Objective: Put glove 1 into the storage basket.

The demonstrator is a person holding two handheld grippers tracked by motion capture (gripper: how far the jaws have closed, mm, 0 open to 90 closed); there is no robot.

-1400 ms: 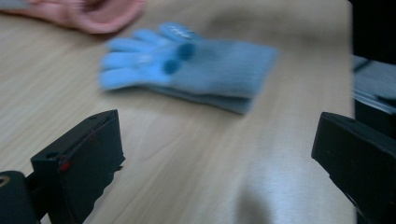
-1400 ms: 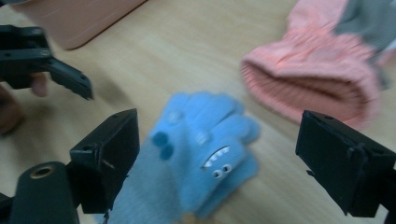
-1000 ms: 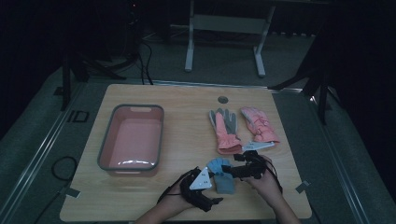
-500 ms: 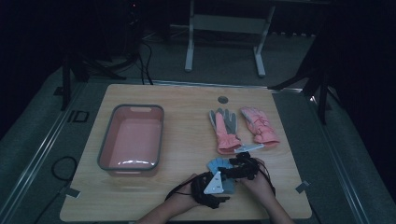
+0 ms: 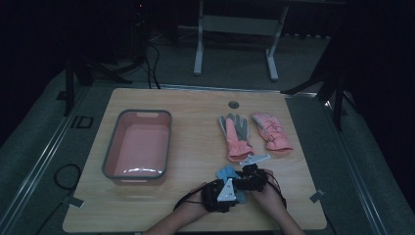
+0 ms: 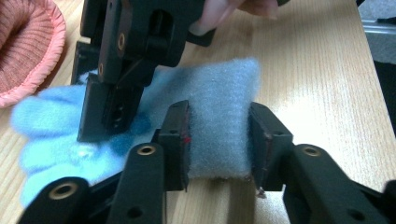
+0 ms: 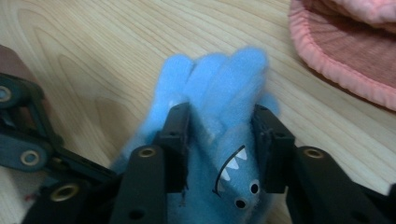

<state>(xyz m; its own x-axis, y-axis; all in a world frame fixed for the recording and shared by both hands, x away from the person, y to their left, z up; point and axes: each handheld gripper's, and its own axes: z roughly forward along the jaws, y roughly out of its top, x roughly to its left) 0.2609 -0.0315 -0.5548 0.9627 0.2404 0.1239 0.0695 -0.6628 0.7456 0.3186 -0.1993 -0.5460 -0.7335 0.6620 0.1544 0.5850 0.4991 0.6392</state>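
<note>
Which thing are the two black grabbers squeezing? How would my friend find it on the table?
Start at the wooden table and go to its near edge, in front of the two pink gloves. There lies a fluffy light blue glove, pinched by the left gripper and the right gripper. It alone is blue, with a toothy face.

Room dim, far side near black. Light wooden rectangular tabletop (image 5: 195,105) with rounded corners, small round grey grommet (image 5: 234,105) near far edge. Grey carpeted floor (image 5: 44,142) around it. White metal frame stand with two feet (image 5: 235,29) beyond tabletop. Black tripod legs (image 5: 78,73) at left, more (image 5: 333,88) at right. Black cables (image 5: 151,54) trail across floor.
</note>
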